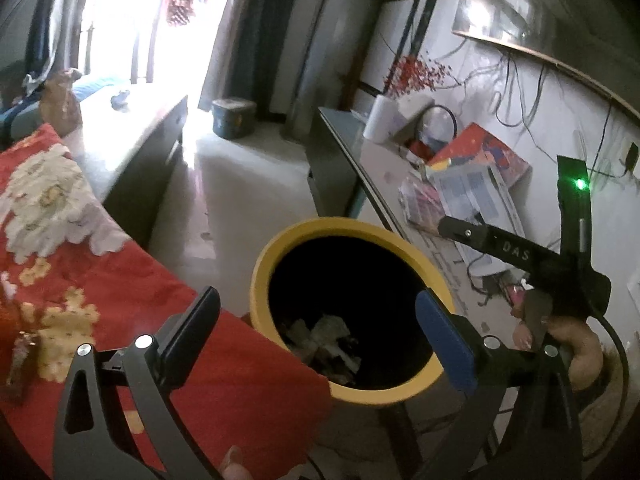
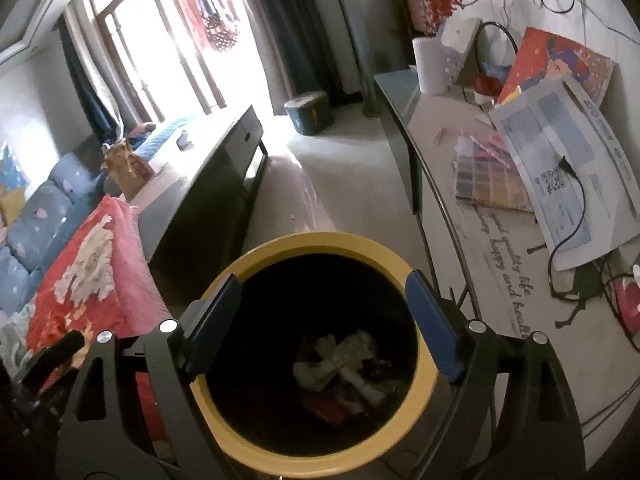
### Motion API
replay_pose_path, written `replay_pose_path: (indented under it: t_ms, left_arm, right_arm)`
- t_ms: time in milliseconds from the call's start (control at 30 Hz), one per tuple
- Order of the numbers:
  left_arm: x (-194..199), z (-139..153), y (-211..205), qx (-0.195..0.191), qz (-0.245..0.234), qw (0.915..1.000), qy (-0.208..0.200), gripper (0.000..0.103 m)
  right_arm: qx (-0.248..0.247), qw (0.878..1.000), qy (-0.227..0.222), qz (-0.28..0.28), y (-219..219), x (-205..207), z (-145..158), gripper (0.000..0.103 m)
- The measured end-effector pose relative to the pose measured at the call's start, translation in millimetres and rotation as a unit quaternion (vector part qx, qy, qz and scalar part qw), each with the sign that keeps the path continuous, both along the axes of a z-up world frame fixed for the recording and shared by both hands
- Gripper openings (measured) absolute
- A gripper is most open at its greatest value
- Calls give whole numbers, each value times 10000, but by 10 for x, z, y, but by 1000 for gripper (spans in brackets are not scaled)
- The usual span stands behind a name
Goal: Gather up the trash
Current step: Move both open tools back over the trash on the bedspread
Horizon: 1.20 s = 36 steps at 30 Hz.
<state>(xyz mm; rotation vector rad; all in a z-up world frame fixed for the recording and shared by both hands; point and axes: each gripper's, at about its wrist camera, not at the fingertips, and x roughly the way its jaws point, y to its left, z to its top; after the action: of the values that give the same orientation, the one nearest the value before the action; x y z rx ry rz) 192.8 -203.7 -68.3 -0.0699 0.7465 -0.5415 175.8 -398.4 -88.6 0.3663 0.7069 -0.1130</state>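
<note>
A round bin with a yellow rim [image 1: 332,226] [image 2: 320,242] and a dark inside stands on the floor between a red blanket and a side table. Crumpled pale paper trash [image 1: 324,332] [image 2: 340,356] lies at its bottom with some red scraps. My left gripper [image 1: 320,316] hangs over the bin's mouth, its jaws wide open with nothing between them. My right gripper [image 2: 322,292] is also above the mouth, open and empty. In the left wrist view a hand [image 1: 576,352] grips the right tool's black handle at the right edge.
A red floral blanket [image 1: 120,280] [image 2: 92,280] lies left of the bin. A glass-topped side table [image 2: 404,92] on the right carries papers [image 2: 560,152], a booklet and cables. Further back stand a dark low cabinet [image 2: 224,152] and a teal box [image 2: 310,114].
</note>
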Motion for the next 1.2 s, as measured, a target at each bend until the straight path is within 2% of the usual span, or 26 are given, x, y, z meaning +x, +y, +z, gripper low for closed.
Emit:
replay_pose_path:
  t_ms: [600, 1200]
  left_arm:
    - [-204, 254, 521, -68, 545, 9977, -399, 95]
    - [-357, 404, 1179, -192, 1343, 9888, -614, 95]
  right_arm:
    - [-205, 9982, -290, 487, 402, -83, 260, 77]
    - [-462, 9892, -473, 1306, 1092, -151, 467, 78]
